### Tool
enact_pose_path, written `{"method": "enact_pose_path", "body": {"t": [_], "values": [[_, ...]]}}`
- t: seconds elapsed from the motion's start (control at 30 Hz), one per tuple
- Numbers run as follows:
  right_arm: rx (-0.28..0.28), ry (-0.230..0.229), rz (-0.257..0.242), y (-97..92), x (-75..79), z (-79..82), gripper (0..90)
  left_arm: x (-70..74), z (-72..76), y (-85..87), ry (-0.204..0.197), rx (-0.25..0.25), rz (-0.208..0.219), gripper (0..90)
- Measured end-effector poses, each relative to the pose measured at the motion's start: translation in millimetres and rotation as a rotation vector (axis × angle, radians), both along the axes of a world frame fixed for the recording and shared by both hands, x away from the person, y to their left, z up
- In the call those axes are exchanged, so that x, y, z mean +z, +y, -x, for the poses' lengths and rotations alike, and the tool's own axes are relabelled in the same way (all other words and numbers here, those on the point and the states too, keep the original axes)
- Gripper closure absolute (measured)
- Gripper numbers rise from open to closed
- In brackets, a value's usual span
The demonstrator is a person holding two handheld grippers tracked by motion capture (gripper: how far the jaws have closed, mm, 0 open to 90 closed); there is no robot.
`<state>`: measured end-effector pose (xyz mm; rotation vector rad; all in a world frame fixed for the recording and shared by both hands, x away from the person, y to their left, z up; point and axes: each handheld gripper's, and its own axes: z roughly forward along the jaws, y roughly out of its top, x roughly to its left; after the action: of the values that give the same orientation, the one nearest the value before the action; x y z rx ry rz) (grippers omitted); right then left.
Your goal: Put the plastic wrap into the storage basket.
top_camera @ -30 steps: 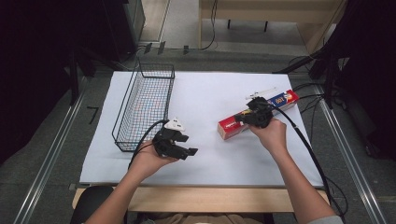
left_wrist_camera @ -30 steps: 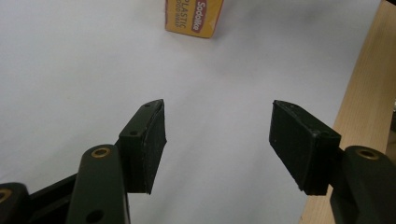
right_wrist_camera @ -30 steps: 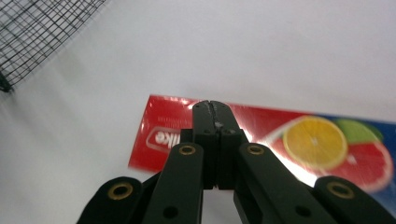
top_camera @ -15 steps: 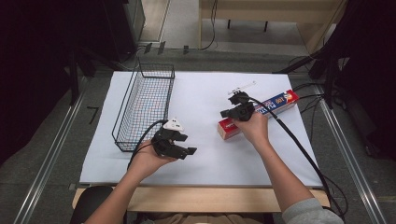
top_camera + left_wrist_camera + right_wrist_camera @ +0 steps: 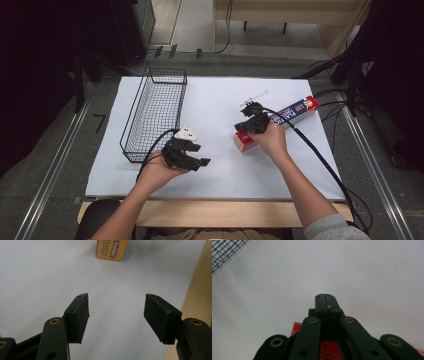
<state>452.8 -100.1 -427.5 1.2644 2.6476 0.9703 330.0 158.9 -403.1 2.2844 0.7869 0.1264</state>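
The plastic wrap box (image 5: 280, 122), a long carton in red, blue and yellow, is laid diagonally on the white sheet (image 5: 215, 100) that covers the counter (image 5: 210, 212), at about two o'clock from the sheet's middle in the high view. Its near end is covered by the right hand (image 5: 272, 142); its far end is pointed toward the sheet's two o'clock corner. The right gripper (image 5: 250, 117) is held over the box's near end, at about ten o'clock from the hand. In the right gripper view its jaws are seen pressed together with nothing between them, above bare sheet, and red carton (image 5: 327, 350) is seen beneath the gripper's body.

The left gripper (image 5: 192, 157) is held in the left hand (image 5: 160, 172) at about seven o'clock on the sheet, just beside the near end of the wire basket (image 5: 155, 107). In the left gripper view its jaws are seen spread wide and empty over the sheet, with the yellow end of the box (image 5: 111, 250) at twelve o'clock, well apart from them, and the wooden counter edge (image 5: 200, 285) at three o'clock.

The black basket is placed lengthwise along the sheet's nine o'clock side; a corner of its mesh (image 5: 224, 251) is seen at ten o'clock in the right gripper view.
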Motion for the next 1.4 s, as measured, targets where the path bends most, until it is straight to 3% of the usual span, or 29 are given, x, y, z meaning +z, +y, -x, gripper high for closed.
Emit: {"method": "enact_pose_path", "body": {"t": [0.53,0.83,1.1,1.4], "values": [[0.034,-0.016,-0.016,-22.5,0.8,32.1,90.0,-0.8,1.1,-1.8,0.001,-0.009,0.006,37.6],[0.010,-0.035,-0.082,-44.0,5.7,44.2,90.0,-3.0,1.3,-4.9,0.007,-0.011,0.006,37.6],[0.014,-0.015,-0.053,-32.7,-2.0,38.1,90.0,-3.0,2.1,-5.6,0.006,-0.013,0.004,37.7],[0.050,-0.010,-0.004,-38.7,0.7,49.8,90.0,-2.6,2.9,-4.7,0.005,-0.014,0.007,37.7]]}}
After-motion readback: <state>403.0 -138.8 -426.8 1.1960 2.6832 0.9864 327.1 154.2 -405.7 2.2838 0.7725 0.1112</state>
